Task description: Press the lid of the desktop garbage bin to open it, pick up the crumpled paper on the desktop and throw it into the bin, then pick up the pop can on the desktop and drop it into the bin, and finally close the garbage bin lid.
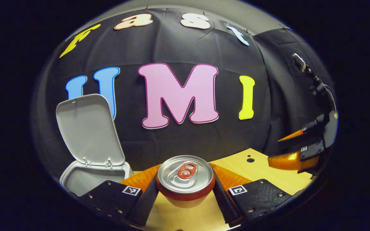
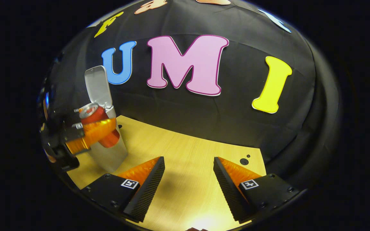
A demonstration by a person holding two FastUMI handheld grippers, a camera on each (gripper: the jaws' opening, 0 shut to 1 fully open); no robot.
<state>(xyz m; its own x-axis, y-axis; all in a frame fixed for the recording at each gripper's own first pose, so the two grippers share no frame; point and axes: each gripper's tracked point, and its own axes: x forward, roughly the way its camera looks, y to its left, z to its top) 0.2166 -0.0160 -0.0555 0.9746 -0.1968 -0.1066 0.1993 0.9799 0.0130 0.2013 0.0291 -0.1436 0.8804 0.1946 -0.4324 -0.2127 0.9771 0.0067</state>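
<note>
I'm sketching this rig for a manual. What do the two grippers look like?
The left gripper and right gripper match: two wedge-shaped fingers with ridged inner faces, each on a dark block with small screws and a square black-and-white marker. Neither view shows a sleeve or cable clearly.

No words, brand names or numbers can be read on any object. The only signs are small square black-and-white coded markers: one on the plate behind each finger of the left gripper (image 1: 185, 189), a left marker (image 1: 131, 190) and a right marker (image 1: 238, 190), flanking the red aluminium pop can (image 1: 185, 175) between its fingers. The can's silver top bears no legible print. The right gripper (image 2: 188, 166) carries the same pair, a near-left tag (image 2: 130, 183) and a near-right tag (image 2: 249, 184). Their patterns are codes, not letters.
</note>
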